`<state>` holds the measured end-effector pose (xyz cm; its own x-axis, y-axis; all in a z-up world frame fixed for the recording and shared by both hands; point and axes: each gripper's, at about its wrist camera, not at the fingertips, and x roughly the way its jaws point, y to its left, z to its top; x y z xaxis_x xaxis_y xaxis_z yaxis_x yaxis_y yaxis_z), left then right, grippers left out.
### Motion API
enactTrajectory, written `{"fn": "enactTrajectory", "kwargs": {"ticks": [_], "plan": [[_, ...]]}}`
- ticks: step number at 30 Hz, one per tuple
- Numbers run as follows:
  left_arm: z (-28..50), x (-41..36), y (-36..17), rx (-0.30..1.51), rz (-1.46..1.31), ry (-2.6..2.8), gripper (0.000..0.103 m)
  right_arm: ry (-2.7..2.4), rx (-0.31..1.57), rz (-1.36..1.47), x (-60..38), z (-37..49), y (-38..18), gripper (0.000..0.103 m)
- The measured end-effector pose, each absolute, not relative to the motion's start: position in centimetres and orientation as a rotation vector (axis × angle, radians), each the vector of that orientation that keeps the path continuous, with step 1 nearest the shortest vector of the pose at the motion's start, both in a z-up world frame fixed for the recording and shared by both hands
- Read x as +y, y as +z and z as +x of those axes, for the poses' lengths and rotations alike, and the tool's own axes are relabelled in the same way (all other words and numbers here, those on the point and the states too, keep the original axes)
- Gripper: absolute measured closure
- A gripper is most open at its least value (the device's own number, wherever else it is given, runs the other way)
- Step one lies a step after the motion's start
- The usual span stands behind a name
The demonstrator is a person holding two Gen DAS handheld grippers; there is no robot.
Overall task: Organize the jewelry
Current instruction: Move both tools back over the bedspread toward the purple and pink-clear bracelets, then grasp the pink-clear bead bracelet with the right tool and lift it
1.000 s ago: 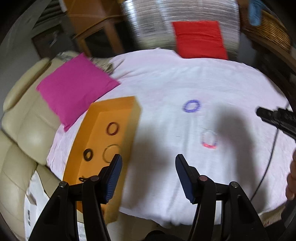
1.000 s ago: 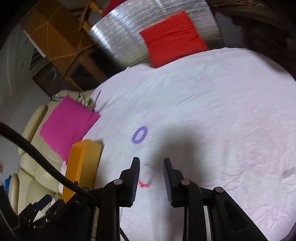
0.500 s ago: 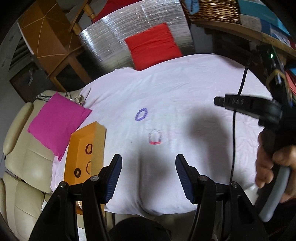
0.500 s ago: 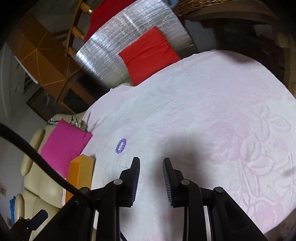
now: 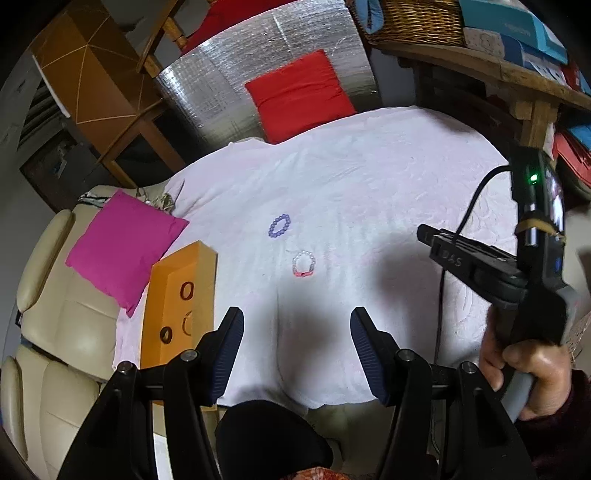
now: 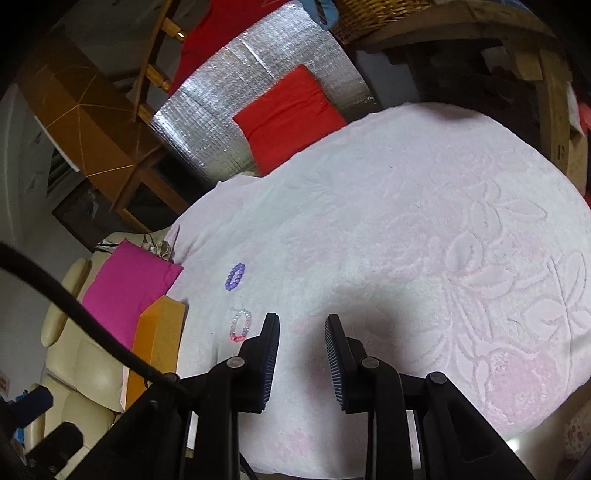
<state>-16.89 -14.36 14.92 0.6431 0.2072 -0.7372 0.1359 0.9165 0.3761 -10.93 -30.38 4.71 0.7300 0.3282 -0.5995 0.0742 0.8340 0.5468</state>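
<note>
A purple bead bracelet (image 5: 279, 225) and a clear-and-pink bead bracelet (image 5: 303, 264) lie on the white cloth (image 5: 369, 192). An orange tray (image 5: 175, 314) at the cloth's left edge holds three rings or bracelets. My left gripper (image 5: 295, 332) is open and empty, held high above the cloth's near edge. My right gripper (image 6: 301, 332) is open and empty, just right of the clear-and-pink bracelet (image 6: 241, 325), with the purple one (image 6: 235, 276) farther off. The right gripper's body also shows in the left wrist view (image 5: 480, 262).
A magenta cushion (image 5: 122, 243) lies on a cream sofa (image 5: 55, 332) left of the tray. A red cushion (image 5: 299, 92) leans on a silver panel behind the cloth. A wooden shelf with a wicker basket (image 5: 413, 18) stands at the right.
Both grippers have risen and pulled back from the cloth, so the bracelets and the tray look smaller and farther. Neither gripper has taken anything.
</note>
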Motion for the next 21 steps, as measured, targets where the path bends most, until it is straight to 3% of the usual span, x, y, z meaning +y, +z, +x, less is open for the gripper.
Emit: {"fn": "enactTrajectory", "kwargs": {"ticks": [11, 21], "plan": [[-18.3, -11.2, 16.4, 0.883, 0.372, 0.075, 0.042, 0.181, 0.679, 0.505, -27.5, -11.6, 6.3, 0.075], [-16.5, -6.8, 13.2, 0.951, 0.268, 0.078, 0.042, 0.17, 0.699, 0.491, -26.5, -10.8, 5.6, 0.075]]}}
